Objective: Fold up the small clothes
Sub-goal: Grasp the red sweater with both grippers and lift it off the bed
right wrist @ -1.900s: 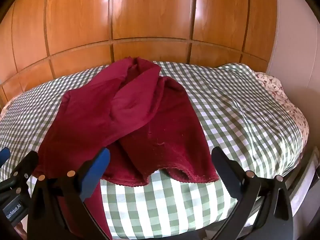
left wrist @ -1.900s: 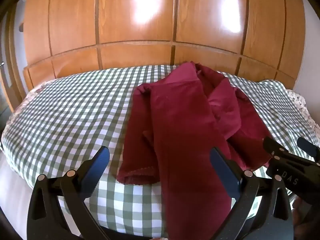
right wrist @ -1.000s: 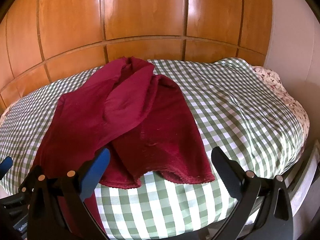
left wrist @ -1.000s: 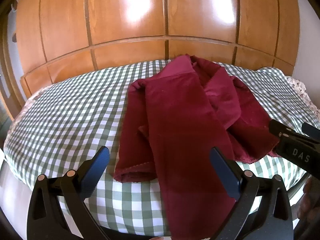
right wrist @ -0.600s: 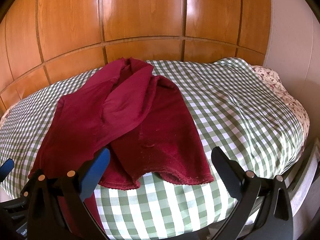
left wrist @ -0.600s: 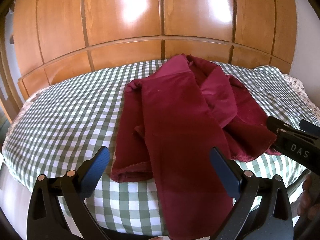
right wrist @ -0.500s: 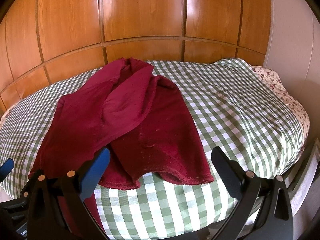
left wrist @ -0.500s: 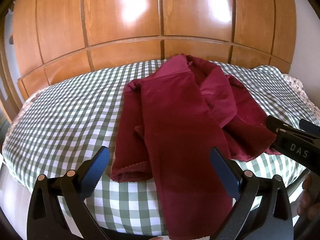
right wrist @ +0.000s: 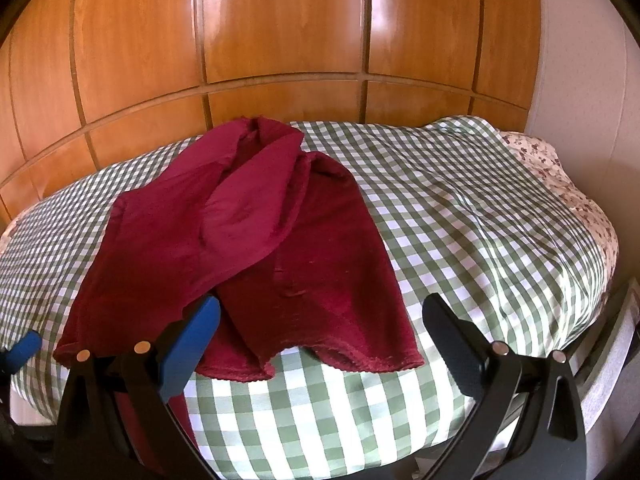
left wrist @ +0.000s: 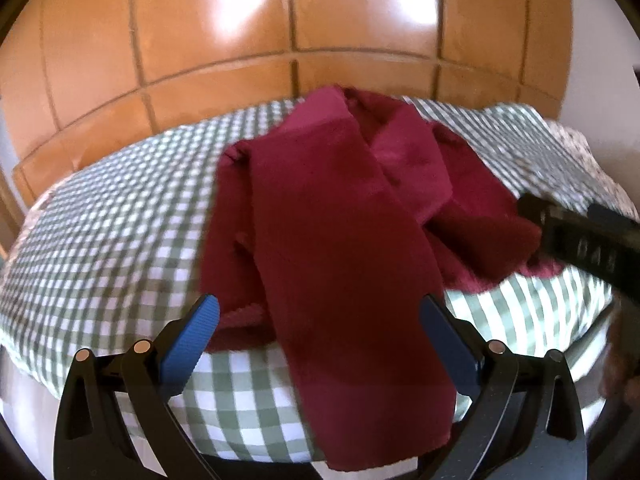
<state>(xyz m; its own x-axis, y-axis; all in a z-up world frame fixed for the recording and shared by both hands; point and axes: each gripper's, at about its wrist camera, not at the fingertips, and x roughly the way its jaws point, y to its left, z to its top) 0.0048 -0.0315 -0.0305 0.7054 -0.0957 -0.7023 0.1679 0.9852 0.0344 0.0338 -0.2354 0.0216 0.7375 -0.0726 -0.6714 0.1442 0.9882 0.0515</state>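
Observation:
A dark red pair of small trousers (left wrist: 340,216) lies crumpled on the green-and-white checked bed (left wrist: 100,220). One leg hangs over the near edge. My left gripper (left wrist: 320,344) is open and empty, just short of that hanging leg. The trousers also show in the right wrist view (right wrist: 280,240), with two hems near the front edge. My right gripper (right wrist: 320,340) is open and empty, just in front of those hems. It also shows at the right of the left wrist view (left wrist: 580,232).
A wooden panelled wardrobe (right wrist: 280,40) stands close behind the bed. A white wall (right wrist: 580,80) is on the right. A floral sheet (right wrist: 568,184) shows at the bed's far right corner. Bare checked cover (right wrist: 480,220) lies to the right of the trousers.
Both grippers have moved slightly forward and to the right along the bed's near edge. The left view is blurred by motion. The trousers have not moved.

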